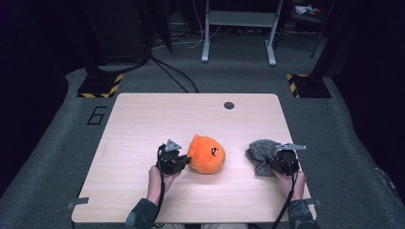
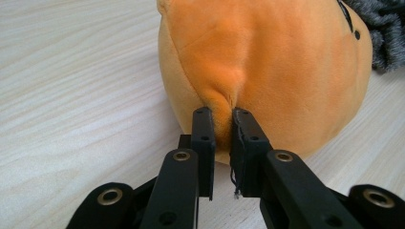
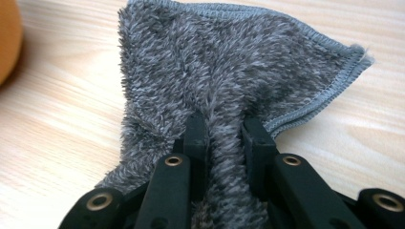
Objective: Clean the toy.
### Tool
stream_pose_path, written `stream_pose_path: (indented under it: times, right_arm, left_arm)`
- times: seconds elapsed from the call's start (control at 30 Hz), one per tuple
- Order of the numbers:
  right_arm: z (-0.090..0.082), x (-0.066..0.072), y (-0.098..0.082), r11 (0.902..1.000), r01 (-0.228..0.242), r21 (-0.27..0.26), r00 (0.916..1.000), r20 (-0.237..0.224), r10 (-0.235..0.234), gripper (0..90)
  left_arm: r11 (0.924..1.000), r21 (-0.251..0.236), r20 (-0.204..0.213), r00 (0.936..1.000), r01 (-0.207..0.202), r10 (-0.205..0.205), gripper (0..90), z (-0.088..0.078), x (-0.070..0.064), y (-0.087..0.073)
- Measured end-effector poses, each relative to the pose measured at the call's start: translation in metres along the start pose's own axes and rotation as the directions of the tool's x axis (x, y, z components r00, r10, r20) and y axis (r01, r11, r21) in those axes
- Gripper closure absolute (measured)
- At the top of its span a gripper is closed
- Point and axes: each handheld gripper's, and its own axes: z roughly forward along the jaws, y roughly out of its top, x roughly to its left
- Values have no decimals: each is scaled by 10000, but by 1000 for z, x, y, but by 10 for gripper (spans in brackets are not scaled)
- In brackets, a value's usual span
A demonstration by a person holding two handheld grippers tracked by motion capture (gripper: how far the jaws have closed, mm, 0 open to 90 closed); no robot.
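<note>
An orange plush toy (image 1: pixel 206 153) sits mid-desk (image 1: pixel 143 124), a fold pinched in the left hand-held gripper (image 1: pixel 184 161); to its right, the right hand-held gripper (image 1: pixel 276 161) clamps a bunched grey cloth (image 1: pixel 260 151)

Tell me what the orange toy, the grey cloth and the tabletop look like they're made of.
Orange toy: soft plush, short velvety nap; it puckers where the left tongs pinch it.
Grey cloth: fluffy microfibre or terry, shaggy pile, stitched hem, bunched in the right tongs.
Tabletop: pale wood-grain, probably laminate, with a smooth matte look.
</note>
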Motion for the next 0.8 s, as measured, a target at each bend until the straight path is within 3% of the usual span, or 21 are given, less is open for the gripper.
stream_pose_path:
  times: [0.1, 0.43, 0.8]
  right_arm:
    - [-5, 3, 5, 9996, -110, -251, 9996, -263, 103, 757]
    - [-19, 14, 21, 9975, 40, -705, 9962, -871, -101, 757]
    - [-29, 25, 41, 9937, -57, -1120, 9866, -1627, -126, 757]
  left_arm:
    - [9997, -72, 102, 9997, 222, -222, 808, 0, -1, 1]
    - [9999, -137, 167, 9998, 104, -101, 808, 2, -6, 3]
    - [9998, -191, 293, 9995, 71, -66, 809, 2, -10, 5]
